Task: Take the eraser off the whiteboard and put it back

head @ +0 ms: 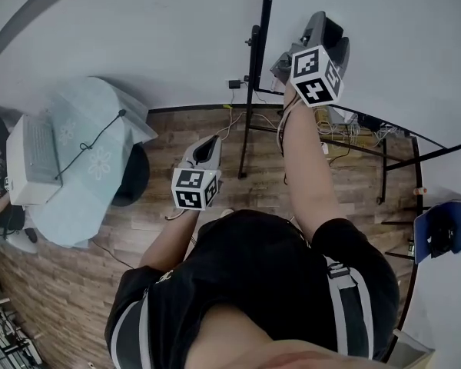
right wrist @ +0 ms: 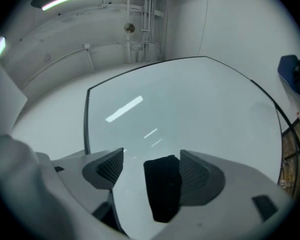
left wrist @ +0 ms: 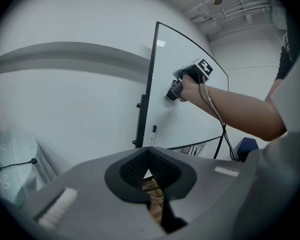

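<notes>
The black eraser (right wrist: 162, 186) rests against the whiteboard (right wrist: 190, 104) between the jaws of my right gripper (right wrist: 151, 157). It lies against the right pad, with a clear gap to the left pad, so that gripper is open. In the head view, my right gripper (head: 325, 25) is raised to the board (head: 384, 44) at arm's length. The left gripper view shows it (left wrist: 176, 90) at the board's left part (left wrist: 190, 49). My left gripper (head: 207, 146) hangs lower, away from the board; its pads (left wrist: 140, 166) meet at the tips with nothing between them.
The board stands on a black frame (head: 250, 98) with a marker (left wrist: 153, 132) clipped near its lower left. A round table with a pale cloth (head: 84, 160) and a white keyboard device (head: 34, 160) stand at the left. A blue chair (head: 446, 233) is at the right, and cables (head: 330, 137) lie on the wooden floor.
</notes>
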A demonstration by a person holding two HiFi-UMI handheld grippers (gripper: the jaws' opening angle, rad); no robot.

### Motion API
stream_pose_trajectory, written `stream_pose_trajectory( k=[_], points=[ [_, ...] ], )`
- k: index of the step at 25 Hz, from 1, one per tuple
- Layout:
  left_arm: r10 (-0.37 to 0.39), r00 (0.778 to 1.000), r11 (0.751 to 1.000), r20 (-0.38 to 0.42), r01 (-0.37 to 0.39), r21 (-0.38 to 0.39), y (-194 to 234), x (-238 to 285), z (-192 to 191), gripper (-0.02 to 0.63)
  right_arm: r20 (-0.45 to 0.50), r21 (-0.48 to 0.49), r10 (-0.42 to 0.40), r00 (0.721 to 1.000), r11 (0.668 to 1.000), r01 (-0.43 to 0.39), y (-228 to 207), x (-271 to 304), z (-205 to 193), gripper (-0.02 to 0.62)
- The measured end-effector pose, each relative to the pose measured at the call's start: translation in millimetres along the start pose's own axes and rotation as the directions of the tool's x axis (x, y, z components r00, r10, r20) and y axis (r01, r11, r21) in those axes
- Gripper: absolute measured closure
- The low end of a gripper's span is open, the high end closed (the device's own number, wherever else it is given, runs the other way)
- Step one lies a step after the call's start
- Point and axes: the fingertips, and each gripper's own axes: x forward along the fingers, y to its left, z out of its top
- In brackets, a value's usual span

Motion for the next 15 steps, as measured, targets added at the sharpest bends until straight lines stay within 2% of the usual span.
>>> stream_pose_trajectory(
  k=[4, 6, 7, 8, 12, 15],
  points=[
    [-0.017, 1.0, 1.0, 0.017, 0.017, -0.002, -5.5, 6.4, 6.6, 0.597, -0.062, -0.081, 0.165, 0.984, 0.982, -0.17, 5.7, -34.1, 4.3, 0.249],
    [-0.033, 0.999, 0.999, 0.028, 0.033, 0.001, -11.9, 10.8, 12.4, 0.597, -0.096, -0.117, 0.207, 0.974, 0.969, -0.217, 2.0, -54.3, 6.3, 0.275],
    [-0.042, 0.999, 0.999, 0.035, 0.042, 0.003, -16.1, 13.0, 15.8, 0.597, -0.108, -0.135, 0.212, 0.971, 0.965, -0.225, -2.6, -64.8, 8.5, 0.346],
    [-0.052, 0.998, 0.999, 0.042, 0.051, 0.005, -20.6, 14.9, 19.7, 0.597, -0.117, -0.154, 0.212, 0.97, 0.961, -0.229, -7.7, -75.3, 11.4, 0.445],
    [-0.09, 0.993, 0.996, 0.079, 0.089, 0.013, -39.5, 17.0, 35.6, 0.597, -0.139, -0.246, 0.236, 0.962, 0.933, -0.264, -18.9, -117.2, 24.7, 0.549],
    [-0.113, 0.989, 0.994, 0.1, 0.111, 0.022, -51.2, 16.6, 44.8, 0.597, -0.175, -0.334, 0.225, 0.959, 0.902, -0.272, -28.0, -147.3, 27.5, 0.586]
  ],
)
